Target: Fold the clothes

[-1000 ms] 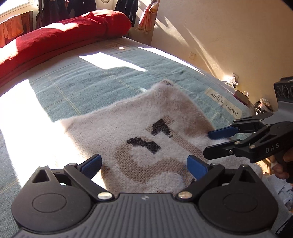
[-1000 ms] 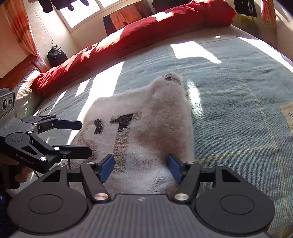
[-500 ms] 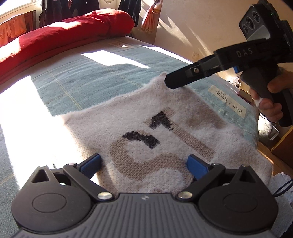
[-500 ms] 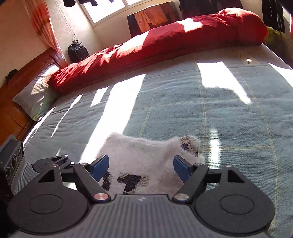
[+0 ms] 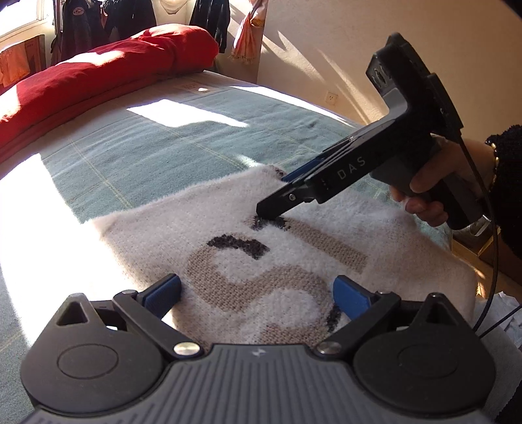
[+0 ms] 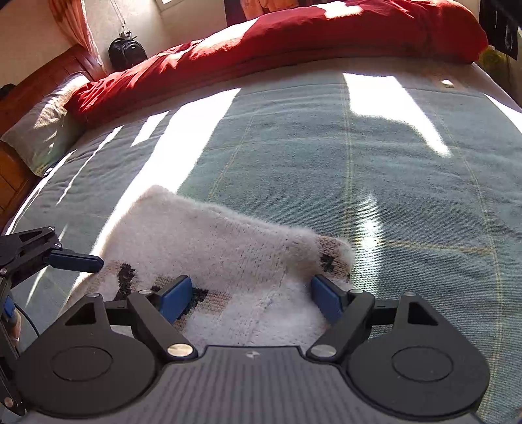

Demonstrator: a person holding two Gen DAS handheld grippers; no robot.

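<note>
A fuzzy white knitted sweater (image 5: 261,248), patterned with tan and black shapes, lies folded flat on a bed covered by a blue-green blanket (image 6: 326,156) crossed by thin pale yellow lines. Hard sunlight falls across it in bright bands.

The left gripper (image 5: 257,290) hangs tilted down over the near end of the sweater; its blue pads (image 5: 163,292) stand wide apart with the tan pattern showing between them, and they grip nothing. Ahead of these jaws and to their right, the right gripper (image 5: 277,195) slants down with its tips at the knit near the sweater's far edge, a person's hand (image 5: 434,192) around its handle and a dark sleeve behind.

From the right wrist view, the right gripper (image 6: 251,298) has just been opening — its jaws stand wide with the sweater (image 6: 212,248) lying between and below them, unpressed. A dark-flecked corner of the knit sits just ahead of the right-side pad. The left gripper (image 6: 75,259) shows to the left of these jaws.

Beyond both pairs of jaws a rolled red quilt (image 6: 293,42) runs along the far side of the bed. A grey pillow (image 6: 42,120) and a wooden headboard lie far left, dark clothes (image 5: 107,22) hang by the window, and a cream wall (image 5: 326,49) carries a socket.
</note>
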